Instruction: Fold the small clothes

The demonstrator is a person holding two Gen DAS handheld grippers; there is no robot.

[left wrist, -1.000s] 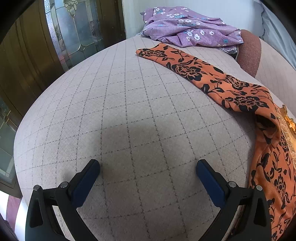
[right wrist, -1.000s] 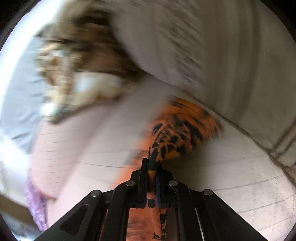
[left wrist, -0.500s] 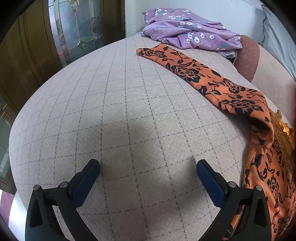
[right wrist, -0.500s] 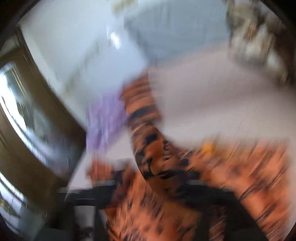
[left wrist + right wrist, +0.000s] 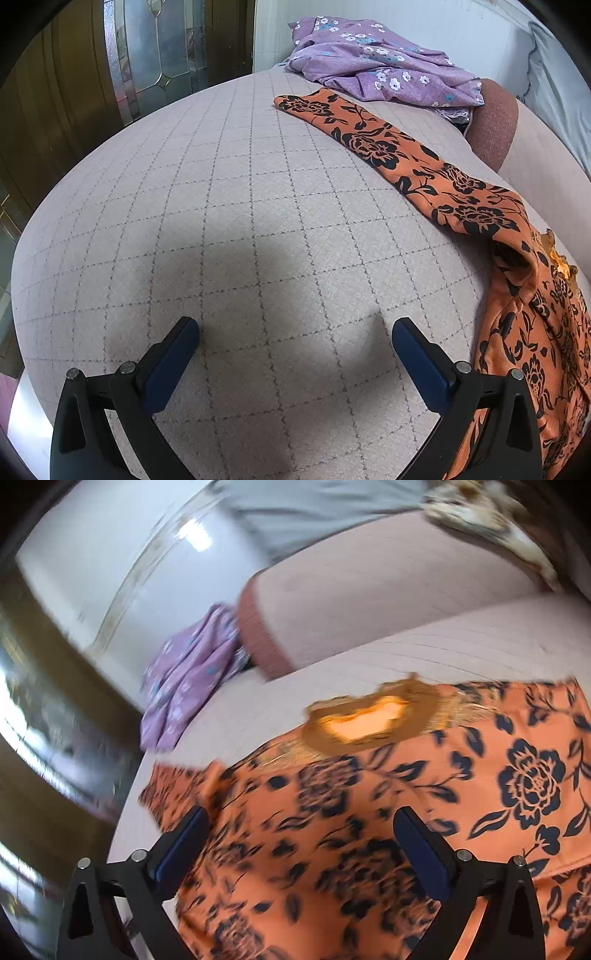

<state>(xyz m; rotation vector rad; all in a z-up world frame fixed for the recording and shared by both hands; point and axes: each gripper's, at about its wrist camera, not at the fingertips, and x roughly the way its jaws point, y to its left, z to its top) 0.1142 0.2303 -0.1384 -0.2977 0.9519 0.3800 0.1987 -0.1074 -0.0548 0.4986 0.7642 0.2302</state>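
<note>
stage: early | orange floral garment (image 5: 369, 812) spread flat, sleeve stretched out, no fold seen | left gripper (image 5: 295, 343) spread, empty | right gripper (image 5: 301, 834) spread above cloth | purple garment (image 5: 376, 66) untouched

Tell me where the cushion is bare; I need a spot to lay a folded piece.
Bare checked cushion runs from the wood-and-glass door side to the orange floral garment, including under the open left tongs. It is crowded toward the back, where the purple floral cloth is heaped.

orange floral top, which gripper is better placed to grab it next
Probably the right gripper: it hangs open directly over the orange floral top. The left gripper is open over bare bedspread.
</note>
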